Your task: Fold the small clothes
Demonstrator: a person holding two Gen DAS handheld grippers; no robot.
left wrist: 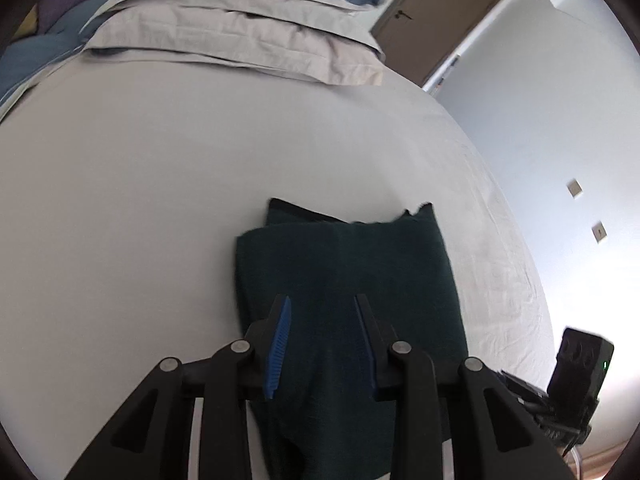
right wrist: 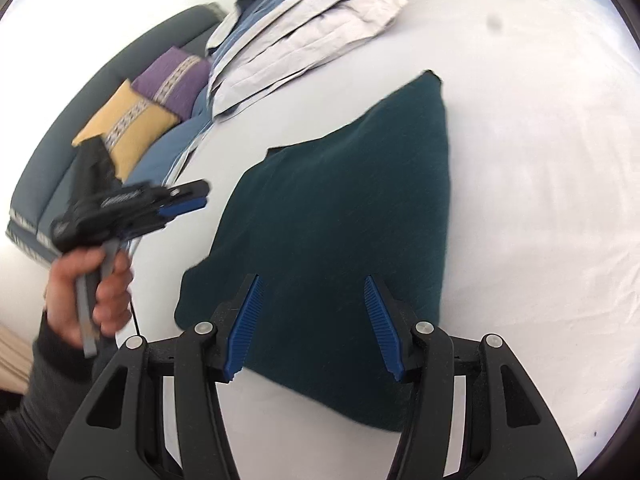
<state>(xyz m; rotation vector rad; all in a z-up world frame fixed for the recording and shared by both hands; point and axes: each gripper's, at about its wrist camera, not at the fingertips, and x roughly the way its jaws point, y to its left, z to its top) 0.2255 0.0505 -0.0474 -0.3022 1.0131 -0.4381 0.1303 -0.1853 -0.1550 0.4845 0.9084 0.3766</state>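
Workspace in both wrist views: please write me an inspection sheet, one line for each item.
Surface: bed with white sheet, lightly wrinkled.
Job's things: dark green cloth, folded, lying flat on the sheet.
Clutter: stacked bedding at the far end; yellow cushion and purple cushion beside it.
Grippers: left claw open above the cloth, holding nothing; right claw open above the cloth, holding nothing.
Cables: nothing seen clearly.
Surroundings: brown door, pale wall with two wall plates, dark sofa.

Both wrist views look down closely, sharing the dark folded garment point(left wrist: 348, 276) point(right wrist: 344, 208) on the bed.
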